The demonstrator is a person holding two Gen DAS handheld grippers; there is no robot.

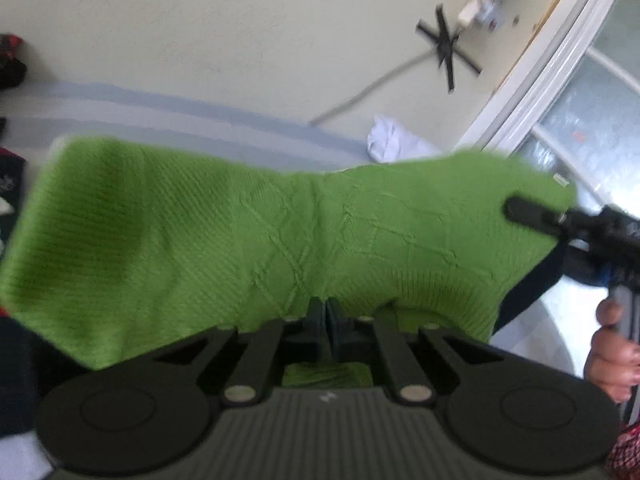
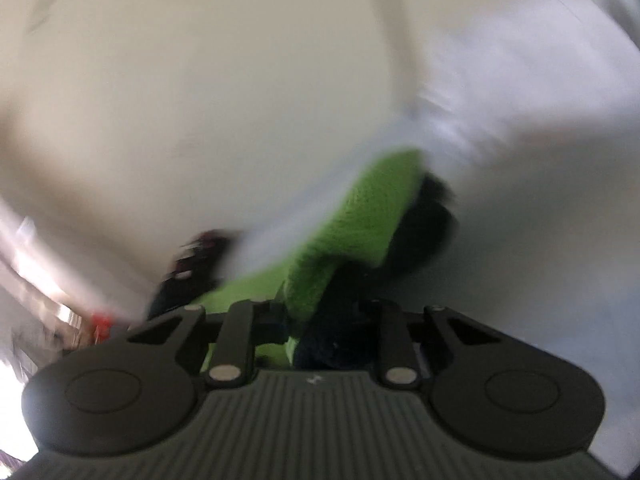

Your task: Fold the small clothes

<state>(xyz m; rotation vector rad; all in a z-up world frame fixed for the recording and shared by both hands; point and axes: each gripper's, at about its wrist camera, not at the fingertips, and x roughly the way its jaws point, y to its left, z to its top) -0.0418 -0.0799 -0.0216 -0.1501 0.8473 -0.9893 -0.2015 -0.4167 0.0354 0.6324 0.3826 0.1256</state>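
A bright green knitted garment (image 1: pixel 224 236) hangs stretched wide across the left wrist view. My left gripper (image 1: pixel 326 314) is shut on its lower ribbed edge, jaws pressed together over the knit. My right gripper (image 1: pixel 520 210) comes in from the right edge with a black finger lying on the garment's far right corner, and a person's hand (image 1: pixel 612 352) holds its handle. The right wrist view is blurred. There the green garment (image 2: pixel 360 224) runs forward from between the fingers of my right gripper (image 2: pixel 316 320), beside a dark cloth (image 2: pixel 340 344) that hides the right finger.
A pale sheet with light blue stripes (image 1: pixel 160 108) lies beneath. A crumpled white cloth (image 1: pixel 392 140) sits past the garment. A black X-shaped base (image 1: pixel 446 42) and cable stand on the pale floor. A white window frame (image 1: pixel 560 80) runs along the right. Dark clothes (image 1: pixel 10 60) lie at left.
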